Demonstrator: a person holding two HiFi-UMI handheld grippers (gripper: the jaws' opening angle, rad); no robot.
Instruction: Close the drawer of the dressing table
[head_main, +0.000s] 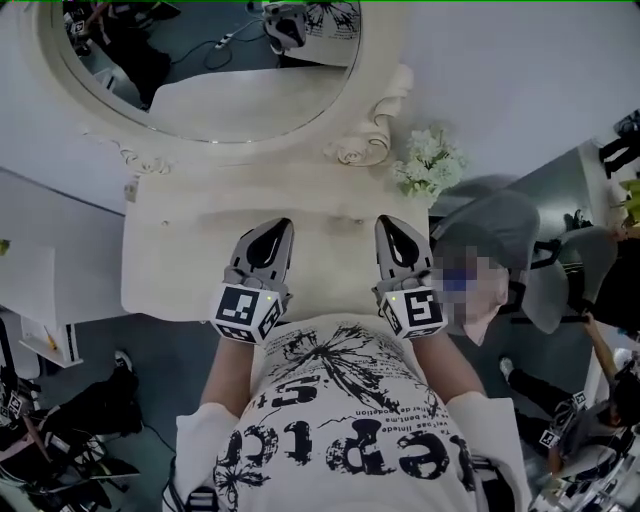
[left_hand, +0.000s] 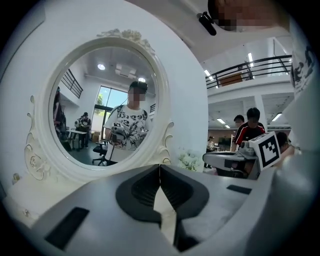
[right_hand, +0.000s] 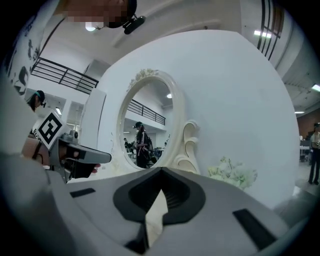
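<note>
Left tool (head_main: 279, 228) was pinched shut with nothing between the jaws. Right tool (head_main: 392, 224) was likewise shut and empty. Both were held side by side, apart, above the top of the dressing table (head_main: 180, 262) and pointed toward the mirror (head_main: 200, 105), with flowers (head_main: 430, 162) off to the right. The drawer was not made out in any view; it was probably flush under the table's front edge, hidden by the torso. The push was judged done. If a gap was left, shut tips should be set square on the middle of the drawer front and pressed straight in, not slanted.
</note>
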